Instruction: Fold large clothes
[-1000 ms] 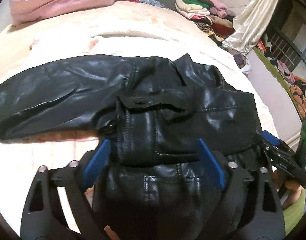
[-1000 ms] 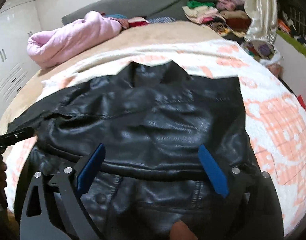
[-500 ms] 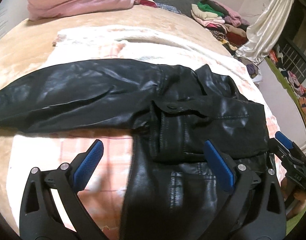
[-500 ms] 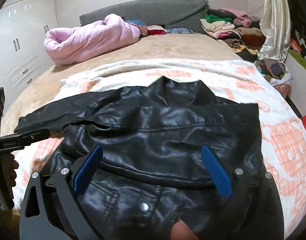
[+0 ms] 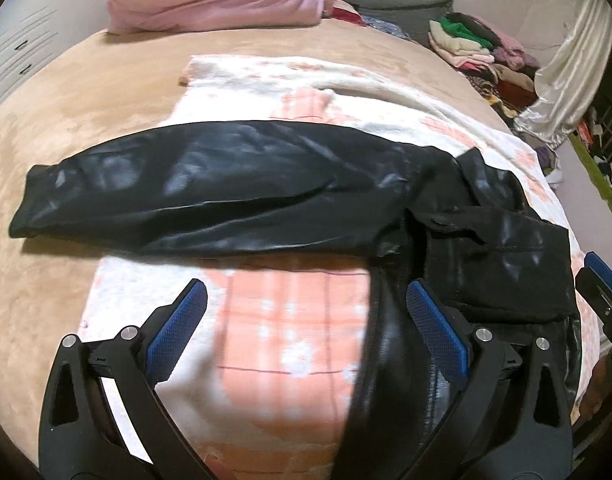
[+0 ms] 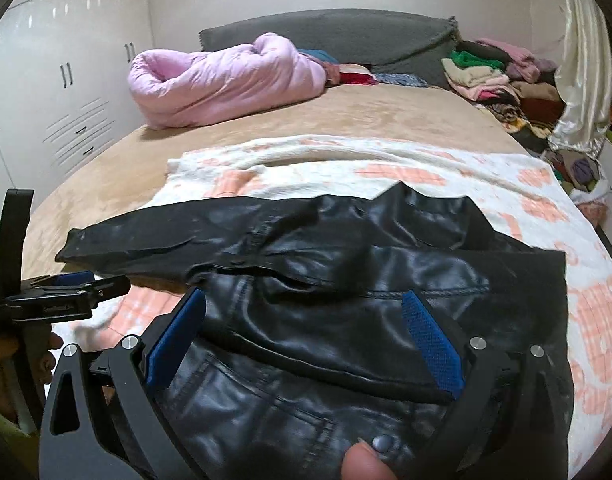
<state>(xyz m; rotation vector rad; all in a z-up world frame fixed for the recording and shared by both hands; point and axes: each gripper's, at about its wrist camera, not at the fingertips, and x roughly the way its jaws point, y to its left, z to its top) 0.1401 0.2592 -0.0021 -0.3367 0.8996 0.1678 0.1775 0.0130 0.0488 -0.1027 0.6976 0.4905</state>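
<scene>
Jacket: a black leather-look jacket [image 5: 485, 248] is laid on a pink-and-white blanket [image 5: 298, 320] over the bed [image 5: 86, 92]; one sleeve [image 5: 210, 184] is stretched out flat toward the bed's left side, and the body is bunched at the right.

Recent change: a second ago the left tongs [image 5: 306, 328] were set low over the jacket's folded hem, with fabric between the pads; they have since been drawn back and to the left, so that mostly blanket is framed between them. The right tongs [image 6: 306, 336] have been lifted, and more of the collar and far bed is seen.

Left tongs: spread fully apart, nothing clamped; the jacket's edge is only grazed in view by the right pad.

Right tongs: held wide apart above the jacket body, with no fabric pinched, as far as the blurred near edge allows.

Meaning for the task: the lower fold appears to have been released and left in place; the outstretched sleeve is judged to be the next part to be brought in.

Containers: none are seen. Loose piles of clothes [image 6: 497, 76] are stacked at the bed's far right, and a pink quilt [image 6: 226, 80] is rolled at the head.
</scene>
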